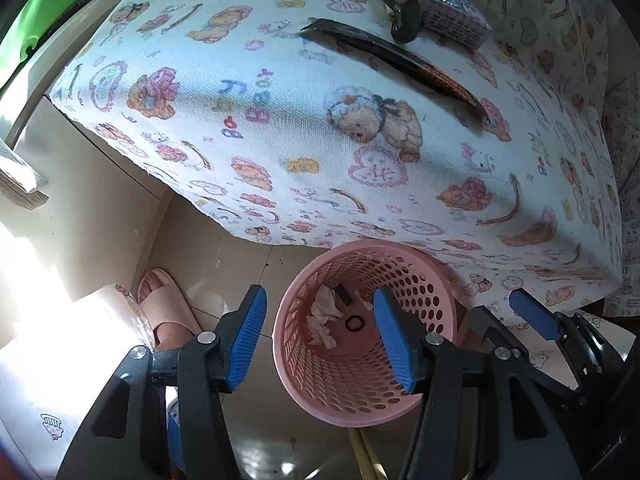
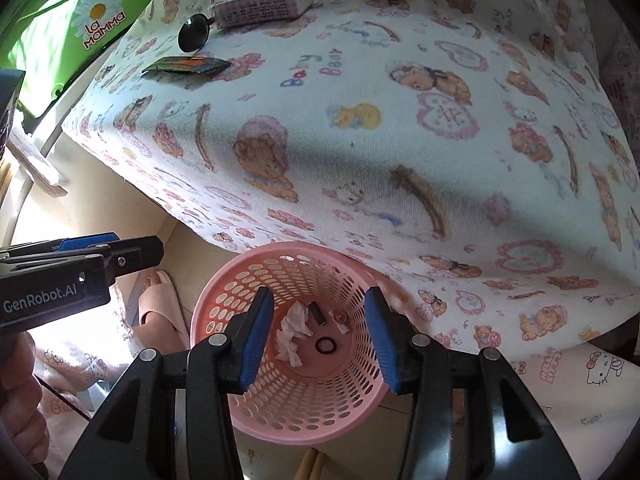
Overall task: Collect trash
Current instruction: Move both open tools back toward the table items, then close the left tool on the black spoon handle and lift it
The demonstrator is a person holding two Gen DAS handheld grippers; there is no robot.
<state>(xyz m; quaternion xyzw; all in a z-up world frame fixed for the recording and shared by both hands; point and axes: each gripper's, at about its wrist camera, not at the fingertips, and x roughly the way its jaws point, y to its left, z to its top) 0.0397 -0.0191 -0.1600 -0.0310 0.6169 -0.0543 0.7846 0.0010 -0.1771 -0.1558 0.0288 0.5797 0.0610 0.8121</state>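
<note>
A pink perforated basket (image 1: 436, 304) (image 2: 224, 292) stands on the floor below the table's edge. Inside lie a crumpled white tissue (image 1: 324, 316) (image 2: 294, 334), a black ring (image 1: 354, 323) (image 2: 326, 346), a small dark piece (image 2: 318, 314) and a small wrapper (image 2: 341, 318). My left gripper (image 1: 322, 340) hangs open above the basket's left side, with nothing between its blue pads. My right gripper (image 2: 320, 340) is open over the basket's mouth, also empty. On the tablecloth (image 1: 280, 120) lie a dark flat wrapper (image 1: 392, 60) (image 2: 188, 65), a tissue pack (image 1: 440, 4) (image 2: 264, 4) and a black round knob (image 1: 408, 20) (image 2: 194, 34).
A green box (image 2: 80, 28) stands beyond the table's far left corner. A foot in a pink slipper (image 1: 164, 304) (image 2: 158, 304) rests on the tiled floor left of the basket. Two wooden sticks (image 1: 366, 456) lie on the floor near the basket.
</note>
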